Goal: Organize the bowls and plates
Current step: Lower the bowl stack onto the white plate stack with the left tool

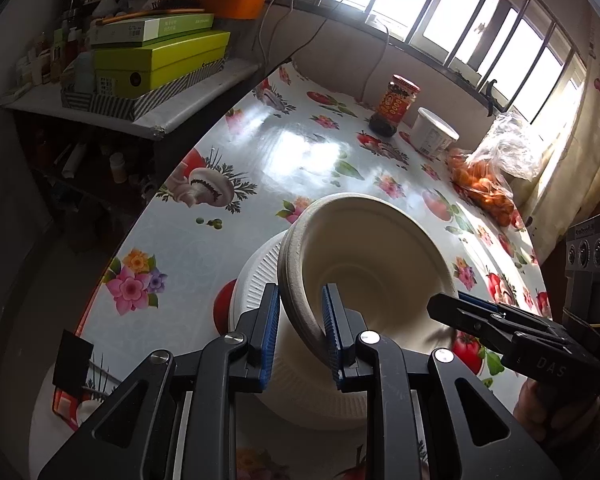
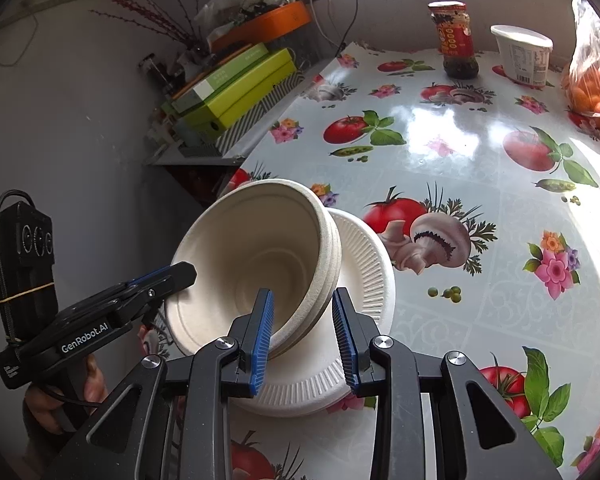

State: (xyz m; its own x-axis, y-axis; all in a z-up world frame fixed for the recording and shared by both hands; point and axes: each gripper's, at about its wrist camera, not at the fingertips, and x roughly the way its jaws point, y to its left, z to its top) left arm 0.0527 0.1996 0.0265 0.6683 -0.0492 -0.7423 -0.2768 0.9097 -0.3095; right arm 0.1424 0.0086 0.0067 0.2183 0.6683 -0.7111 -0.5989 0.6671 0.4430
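A stack of cream paper bowls (image 1: 364, 256) is tilted over a stack of white ribbed paper plates (image 1: 256, 280) on the table. My left gripper (image 1: 300, 320) straddles the bowls' near rim, one blue pad inside and one outside, jaws closed on it. My right gripper (image 1: 456, 308) enters that view from the right, its fingers on the opposite rim. In the right wrist view the bowls (image 2: 260, 260) lean left over the plates (image 2: 364, 280); my right gripper (image 2: 302, 324) straddles their rim, with a gap at the right pad. The left gripper (image 2: 180, 276) touches the far rim.
The table has a glossy fruit-and-flower oilcloth (image 2: 440, 152). At its far edge stand a red-labelled sauce jar (image 2: 456, 40), a white tub (image 2: 522, 56) and a bag of oranges (image 2: 596, 92). A side shelf with green boxes (image 1: 160, 60) stands left of the table.
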